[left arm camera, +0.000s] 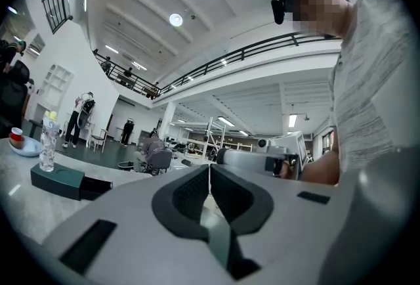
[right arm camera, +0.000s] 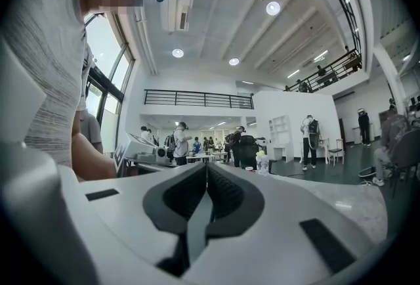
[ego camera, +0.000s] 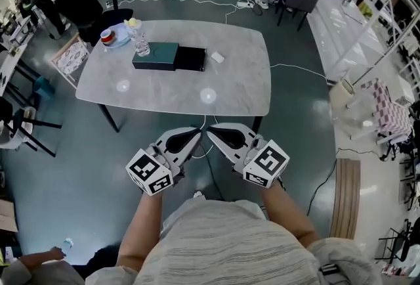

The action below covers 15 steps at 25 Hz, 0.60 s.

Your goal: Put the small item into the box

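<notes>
A dark green box point(ego camera: 156, 56) with its black part point(ego camera: 190, 58) beside it lies on the grey marble table point(ego camera: 230, 90); it shows also in the left gripper view as the box point(left arm camera: 58, 180). A small white item point(ego camera: 217, 57) lies on the table just right of the box. Both grippers hang in front of the table's near edge, tips turned toward each other. The left gripper point(ego camera: 199, 133) is shut with nothing between its pads, as is the right gripper point(ego camera: 210, 132). Each also shows shut in its own view: left gripper point(left arm camera: 209, 171), right gripper point(right arm camera: 207, 170).
A clear bottle point(ego camera: 140, 43), a plate with a red cup point(ego camera: 110, 36) and a yellow thing stand at the table's far left. Chairs point(ego camera: 72, 57) ring the table, a cable point(ego camera: 197, 1) runs on the floor, and people stand or sit at the room's back.
</notes>
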### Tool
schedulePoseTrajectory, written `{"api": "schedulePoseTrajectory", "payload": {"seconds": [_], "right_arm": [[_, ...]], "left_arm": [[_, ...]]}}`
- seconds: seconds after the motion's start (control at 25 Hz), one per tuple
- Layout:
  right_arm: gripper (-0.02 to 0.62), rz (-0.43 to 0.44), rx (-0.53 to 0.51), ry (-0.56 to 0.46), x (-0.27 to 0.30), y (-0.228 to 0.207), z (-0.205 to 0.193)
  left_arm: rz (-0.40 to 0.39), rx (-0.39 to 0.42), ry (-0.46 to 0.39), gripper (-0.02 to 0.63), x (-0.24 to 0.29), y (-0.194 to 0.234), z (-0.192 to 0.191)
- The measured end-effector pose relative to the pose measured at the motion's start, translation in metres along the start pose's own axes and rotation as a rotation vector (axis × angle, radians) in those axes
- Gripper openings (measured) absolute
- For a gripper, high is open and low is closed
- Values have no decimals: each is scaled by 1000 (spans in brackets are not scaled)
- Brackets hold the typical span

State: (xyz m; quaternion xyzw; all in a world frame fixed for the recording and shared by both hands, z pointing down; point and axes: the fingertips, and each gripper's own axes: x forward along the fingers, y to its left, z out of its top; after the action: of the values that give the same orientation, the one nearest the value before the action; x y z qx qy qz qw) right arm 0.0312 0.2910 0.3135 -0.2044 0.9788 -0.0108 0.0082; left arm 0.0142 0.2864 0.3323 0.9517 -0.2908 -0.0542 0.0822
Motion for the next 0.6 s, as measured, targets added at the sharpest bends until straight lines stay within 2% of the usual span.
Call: {"api": "schedulePoseTrajectory", "payload": {"seconds": [0.32, 0.6], "right_arm": [[20, -18, 5, 2, 39, 2, -7], [20, -10, -9, 15, 62, -14, -5]], "left_arm": [[-15, 23, 13, 21, -24, 32, 4], [-19, 9, -5, 21, -18, 55, 7]]}}
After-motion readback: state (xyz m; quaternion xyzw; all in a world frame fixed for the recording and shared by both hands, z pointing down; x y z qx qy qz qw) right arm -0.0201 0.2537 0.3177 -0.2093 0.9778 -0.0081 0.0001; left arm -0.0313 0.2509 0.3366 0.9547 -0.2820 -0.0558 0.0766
